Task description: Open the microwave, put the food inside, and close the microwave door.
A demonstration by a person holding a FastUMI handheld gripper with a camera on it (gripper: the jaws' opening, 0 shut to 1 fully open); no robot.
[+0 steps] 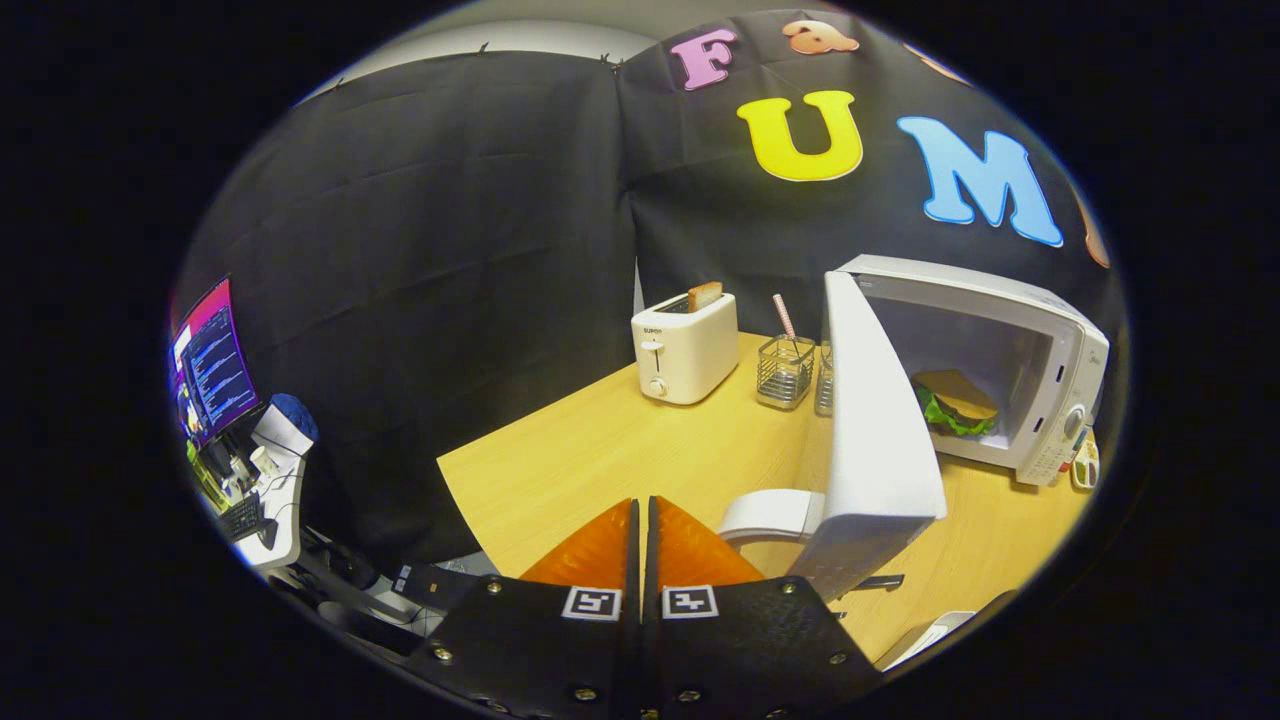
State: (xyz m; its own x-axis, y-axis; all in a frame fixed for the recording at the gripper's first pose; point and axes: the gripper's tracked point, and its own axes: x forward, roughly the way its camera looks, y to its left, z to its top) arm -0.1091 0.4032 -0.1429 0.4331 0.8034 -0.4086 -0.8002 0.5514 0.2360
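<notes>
The gripper [641,520] is pressed together, holding nothing. Beyond it the burger [955,402] sits inside the microwave [1000,330], whose open door [880,440] stands between; a toaster [685,345] stands on the bench [600,440].

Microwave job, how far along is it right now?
Done: the microwave is open and the food, a burger, sits inside its cavity. In hand: nothing; the gripper has its fingers closed together on nothing, just short of the door and its handle. Left: pushing the door, which stands wide open over the table, shut.
</notes>
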